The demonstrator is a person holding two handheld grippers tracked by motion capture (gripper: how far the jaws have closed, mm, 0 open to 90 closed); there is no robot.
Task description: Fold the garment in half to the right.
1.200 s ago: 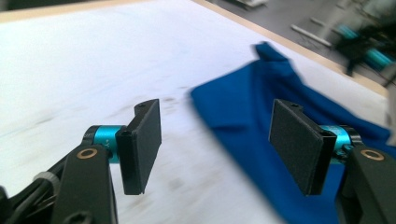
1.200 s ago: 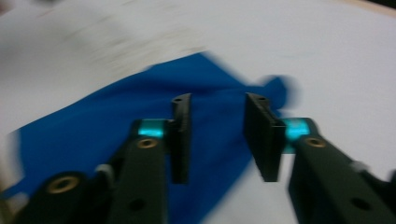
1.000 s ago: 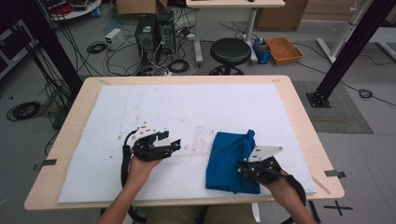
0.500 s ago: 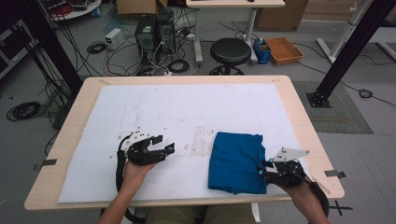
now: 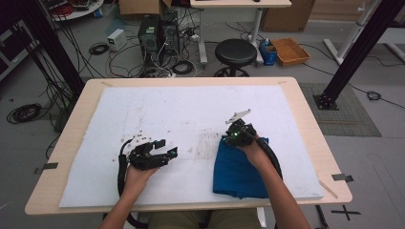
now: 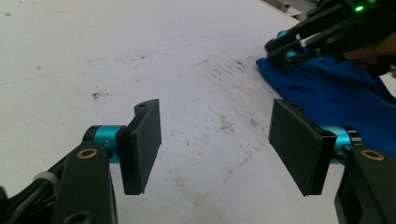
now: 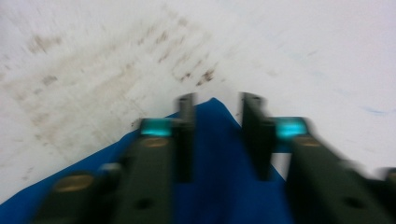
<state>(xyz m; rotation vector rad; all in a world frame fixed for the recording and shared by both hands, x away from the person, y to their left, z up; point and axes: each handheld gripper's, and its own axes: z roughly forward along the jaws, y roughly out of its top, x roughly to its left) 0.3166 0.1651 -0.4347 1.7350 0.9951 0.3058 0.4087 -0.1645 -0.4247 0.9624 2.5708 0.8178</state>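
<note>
A blue cloth (image 5: 239, 176) lies crumpled on the white mat (image 5: 191, 109) at the front right. My right gripper (image 5: 230, 139) is at the cloth's far left corner. Its jaws have just been closing and now stand narrow, with a fold of the blue cloth (image 7: 215, 186) pinched between them; this right gripper (image 7: 217, 105) view is blurred. My left gripper (image 5: 167, 147) rests open on the bare mat to the left of the cloth, nothing between its pads. From the left gripper (image 6: 215, 144) view, the right gripper (image 6: 280, 49) shows on the corner of the cloth (image 6: 327, 93).
The mat covers most of a wooden table (image 5: 305, 124) and has brown stains (image 5: 205, 138) near its middle. Behind the table stand a black stool (image 5: 235, 52), computer towers (image 5: 157, 33) with loose cables, and a cardboard tray (image 5: 290, 50).
My right hand swung from the cloth's right edge across to its far left corner, and its jaws came closer together. The left gripper stayed in place, still open.
</note>
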